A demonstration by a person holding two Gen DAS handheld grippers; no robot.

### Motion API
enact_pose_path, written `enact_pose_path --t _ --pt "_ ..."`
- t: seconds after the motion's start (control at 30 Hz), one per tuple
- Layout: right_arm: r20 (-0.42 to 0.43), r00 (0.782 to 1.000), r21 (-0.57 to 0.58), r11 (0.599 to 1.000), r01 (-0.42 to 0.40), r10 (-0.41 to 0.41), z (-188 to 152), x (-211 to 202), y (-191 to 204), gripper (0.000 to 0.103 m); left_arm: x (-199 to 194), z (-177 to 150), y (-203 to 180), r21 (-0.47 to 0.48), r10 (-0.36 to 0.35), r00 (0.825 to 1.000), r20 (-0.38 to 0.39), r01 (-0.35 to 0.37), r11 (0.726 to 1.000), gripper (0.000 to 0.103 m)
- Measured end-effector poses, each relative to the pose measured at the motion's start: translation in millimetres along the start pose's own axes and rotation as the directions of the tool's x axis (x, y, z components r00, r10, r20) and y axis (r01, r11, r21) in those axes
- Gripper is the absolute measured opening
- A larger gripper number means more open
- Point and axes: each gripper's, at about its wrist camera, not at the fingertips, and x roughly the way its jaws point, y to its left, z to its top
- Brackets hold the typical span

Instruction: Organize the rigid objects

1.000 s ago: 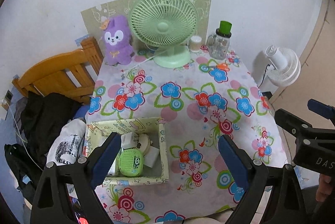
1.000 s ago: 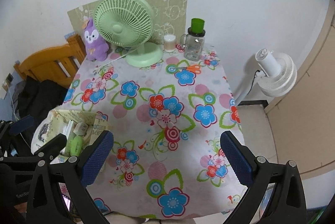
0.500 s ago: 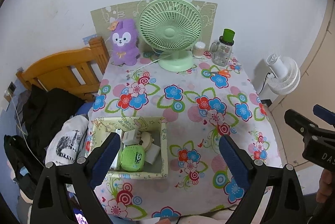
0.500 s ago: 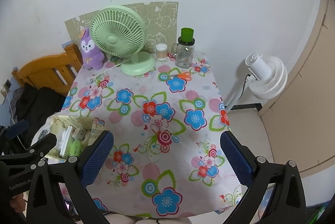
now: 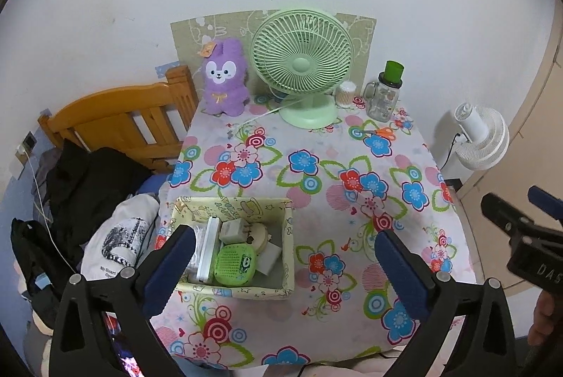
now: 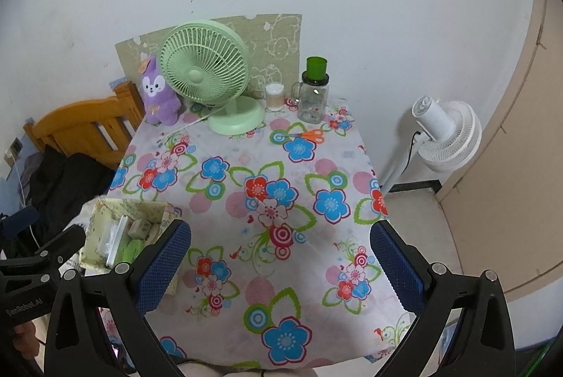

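Observation:
A yellow patterned box sits at the near left of the flowered table. Inside it lie a green round item, a white adapter, a flat white case and other small things. My left gripper hovers above the box's right side; its jaws are opening and nothing is between them. My right gripper hangs open and bare over the table's near middle. Orange-handled scissors lie at the far right. In the right wrist view the box is at the left edge.
Along the back stand a purple plush, a green desk fan, a swab pot and a glass jar with a green lid. A white floor fan stands to the right, and a wooden bed frame with dark clothes to the left.
Both grippers have drawn back and up from the table, so more wall and floor show. The left jaws stand slightly wider. Nothing on the table has moved.

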Motion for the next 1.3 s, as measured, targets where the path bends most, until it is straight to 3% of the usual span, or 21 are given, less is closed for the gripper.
enact_pose_path --t 1.3 --pt "-0.019 1.0 -0.012 1.0 0.004 -0.004 -5.3 2.1 2.6 0.103 3.8 -4.2 5.0 -0.009 -0.016 1.0 -0.004 0.016 1.0 0.103"
